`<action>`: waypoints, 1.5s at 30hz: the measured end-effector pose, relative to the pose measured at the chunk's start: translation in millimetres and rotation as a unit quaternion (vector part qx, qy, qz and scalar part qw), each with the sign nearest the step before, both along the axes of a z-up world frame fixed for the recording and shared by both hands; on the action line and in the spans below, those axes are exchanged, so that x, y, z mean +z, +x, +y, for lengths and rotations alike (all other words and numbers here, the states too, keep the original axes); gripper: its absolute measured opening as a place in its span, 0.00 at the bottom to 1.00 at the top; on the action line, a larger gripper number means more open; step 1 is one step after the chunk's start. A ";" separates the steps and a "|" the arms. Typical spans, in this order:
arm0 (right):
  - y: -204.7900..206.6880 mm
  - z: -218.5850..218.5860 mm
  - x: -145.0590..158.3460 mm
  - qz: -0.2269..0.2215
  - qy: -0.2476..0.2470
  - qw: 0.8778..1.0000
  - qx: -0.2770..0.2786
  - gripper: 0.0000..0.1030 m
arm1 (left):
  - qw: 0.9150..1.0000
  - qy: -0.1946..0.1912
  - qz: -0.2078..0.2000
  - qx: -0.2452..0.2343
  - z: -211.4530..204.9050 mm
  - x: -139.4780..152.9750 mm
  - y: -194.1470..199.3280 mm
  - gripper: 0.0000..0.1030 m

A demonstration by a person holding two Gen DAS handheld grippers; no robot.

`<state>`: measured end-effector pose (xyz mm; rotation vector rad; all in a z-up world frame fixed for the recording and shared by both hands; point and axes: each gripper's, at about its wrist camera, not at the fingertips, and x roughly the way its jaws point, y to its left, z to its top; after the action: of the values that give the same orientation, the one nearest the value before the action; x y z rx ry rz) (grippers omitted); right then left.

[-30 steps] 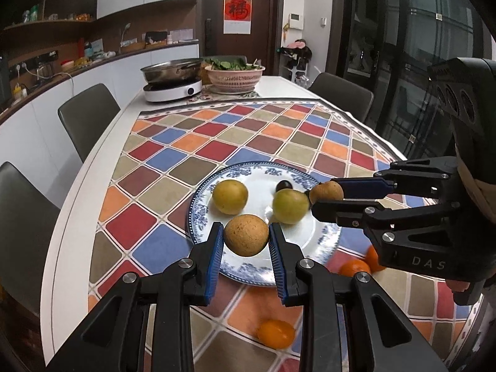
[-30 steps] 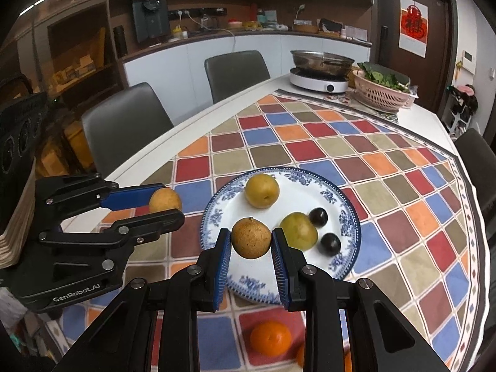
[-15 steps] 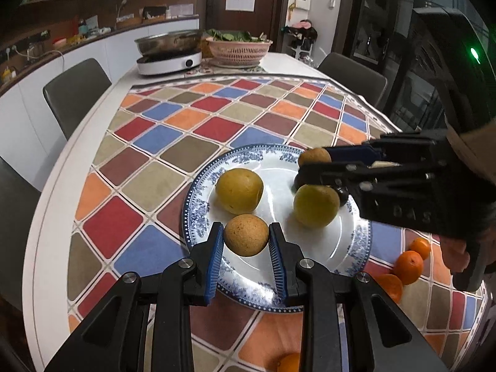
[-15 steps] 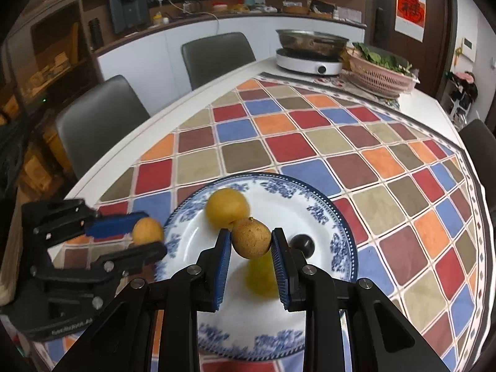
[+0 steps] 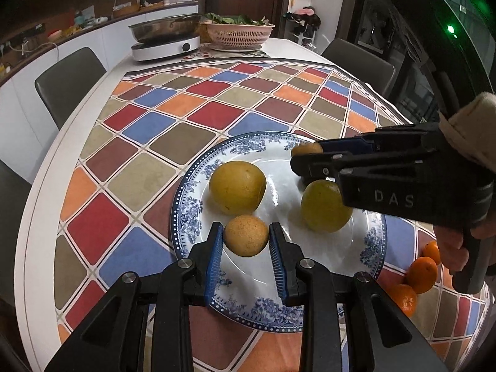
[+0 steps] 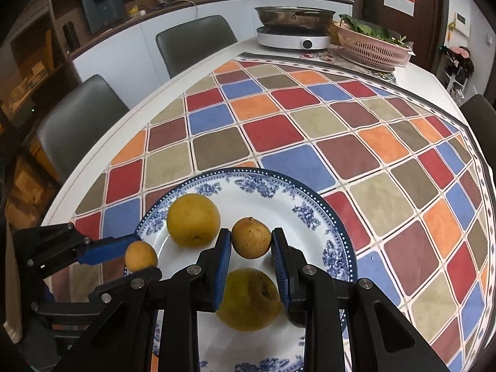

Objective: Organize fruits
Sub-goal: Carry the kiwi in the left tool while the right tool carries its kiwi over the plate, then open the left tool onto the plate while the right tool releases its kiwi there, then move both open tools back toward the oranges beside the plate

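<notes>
A blue-and-white plate [image 5: 186, 214] [image 6: 313, 204] holds a yellow pear [image 5: 237, 186] [image 6: 193, 219] and a greenish pear [image 5: 324, 206] [image 6: 249, 298]. My left gripper [image 5: 246, 241] [image 6: 141, 259] is shut on a small brown fruit [image 5: 246, 239] [image 6: 141, 255] above the plate's near-left rim. My right gripper [image 6: 251, 243] [image 5: 305, 155] is shut on another small brown fruit [image 6: 251, 238] [image 5: 305, 148] above the plate's middle, over the greenish pear. A dark round fruit is mostly hidden behind the right gripper.
Several small oranges [image 5: 420, 274] lie on the chequered cloth right of the plate. At the table's far end stand a hotplate with a steel pan [image 5: 166, 42] [image 6: 294, 29] and a pink basket of greens [image 5: 240, 32] [image 6: 372, 48]. Grey chairs [image 6: 192, 45] line the table.
Both grippers have come lower and closer over the plate, each still holding its brown fruit. The right gripper moved further in above the greenish pear.
</notes>
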<state>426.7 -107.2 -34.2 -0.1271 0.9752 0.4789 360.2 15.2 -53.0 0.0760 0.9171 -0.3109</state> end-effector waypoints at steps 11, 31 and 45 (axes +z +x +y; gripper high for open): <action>-15.8 -7.4 13.5 -0.021 0.009 1.000 0.000 0.35 | 1.000 0.009 -0.025 0.011 0.1 18.7 -12.6 0.37; -96.7 -22.7 74.0 -0.092 0.010 0.996 0.009 0.35 | 0.995 -0.007 -0.091 0.041 7.9 80.7 -83.7 0.43; -153.3 -25.7 89.5 -0.085 -0.003 0.996 0.039 0.45 | 0.993 -0.018 -0.102 0.056 5.4 91.1 -143.2 0.55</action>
<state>273.4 -132.9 55.3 -0.2096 0.8073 0.5278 216.9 20.6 38.1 0.0227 0.7088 -0.2118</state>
